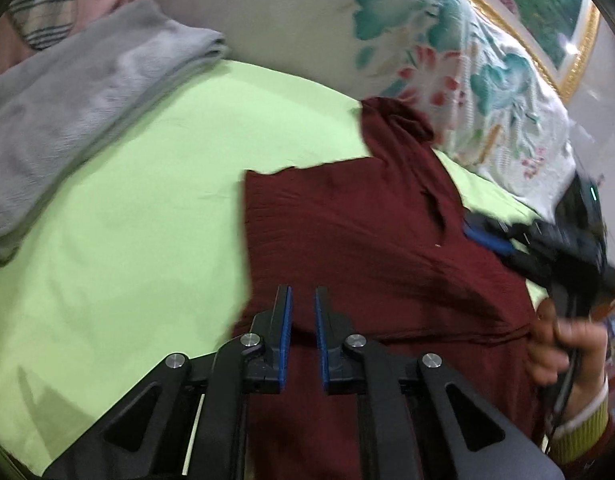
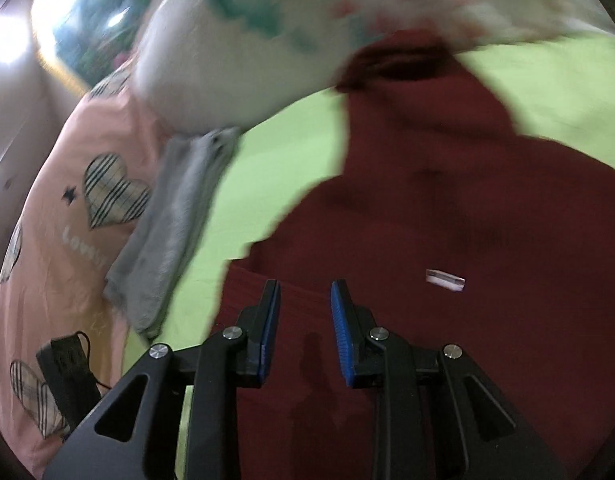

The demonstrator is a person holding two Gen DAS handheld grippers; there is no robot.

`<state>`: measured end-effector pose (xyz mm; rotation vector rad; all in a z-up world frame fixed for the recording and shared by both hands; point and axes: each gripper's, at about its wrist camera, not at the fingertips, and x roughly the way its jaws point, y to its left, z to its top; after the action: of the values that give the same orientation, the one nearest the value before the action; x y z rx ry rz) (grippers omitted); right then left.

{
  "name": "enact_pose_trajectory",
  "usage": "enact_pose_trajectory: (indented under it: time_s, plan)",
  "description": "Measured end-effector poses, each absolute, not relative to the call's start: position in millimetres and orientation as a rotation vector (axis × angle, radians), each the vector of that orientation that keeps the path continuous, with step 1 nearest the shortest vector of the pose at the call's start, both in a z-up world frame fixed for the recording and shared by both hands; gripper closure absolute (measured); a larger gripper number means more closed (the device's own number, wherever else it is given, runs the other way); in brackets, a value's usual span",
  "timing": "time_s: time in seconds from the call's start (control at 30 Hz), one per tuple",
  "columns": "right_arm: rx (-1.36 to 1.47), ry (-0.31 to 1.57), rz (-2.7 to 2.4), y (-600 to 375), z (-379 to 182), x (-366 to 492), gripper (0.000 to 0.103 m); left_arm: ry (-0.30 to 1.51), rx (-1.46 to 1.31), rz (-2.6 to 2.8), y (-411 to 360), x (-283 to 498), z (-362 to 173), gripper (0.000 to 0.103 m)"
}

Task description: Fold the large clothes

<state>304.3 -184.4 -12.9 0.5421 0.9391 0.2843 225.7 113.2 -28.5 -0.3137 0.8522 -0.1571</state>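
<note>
A dark red garment (image 1: 347, 232) lies spread on a light green sheet (image 1: 139, 216); it also fills the right wrist view (image 2: 447, 220), with a small white label (image 2: 445, 280) on it. My left gripper (image 1: 303, 296) hovers over the garment's near left part, jaws slightly apart with nothing between them. My right gripper (image 2: 305, 292) is open and empty above the garment; it also shows at the right edge of the left wrist view (image 1: 487, 236), low over the cloth, held by a hand.
A folded grey towel (image 1: 67, 108) lies on the sheet's left, also in the right wrist view (image 2: 175, 232). A floral pillow (image 1: 447, 60) lies behind the garment. A pink heart-print cover (image 2: 67, 220) with a black device (image 2: 67, 368) lies left.
</note>
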Motion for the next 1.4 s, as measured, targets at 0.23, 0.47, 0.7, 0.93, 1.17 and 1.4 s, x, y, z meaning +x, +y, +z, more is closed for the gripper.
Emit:
enact_pose_trajectory:
  time_s: [0.23, 0.47, 0.7, 0.93, 1.17, 1.4]
  plan:
    - [0.604, 0.89, -0.032, -288.8, -5.6, 224.1, 0.076, 0.975, -0.25, -0.099, 104.2, 260.8, -73.9, 0.077]
    - [0.576, 0.954, -0.123, -327.7, -14.3, 203.2, 0.076, 0.957, -0.213, -0.098, 102.7, 252.0, -70.7, 0.077]
    - [0.309, 1.064, -0.253, -311.9, -31.7, 219.9, 0.096, 0.969, -0.171, -0.095, 97.1, 252.9, -69.2, 0.077]
    - [0.446, 0.972, -0.146, -327.2, -5.9, 212.1, 0.086, 0.969, -0.165, -0.119, 90.8, 247.3, -53.0, 0.062]
    - [0.444, 0.934, -0.002, -303.1, 11.7, 243.8, 0.074, 0.927, -0.225, -0.173, 72.0, 259.4, -19.1, 0.056]
    - [0.439, 0.914, 0.085, -282.8, 16.1, 302.9, 0.072, 0.912, -0.22, -0.165, 48.5, 314.6, 3.0, 0.052]
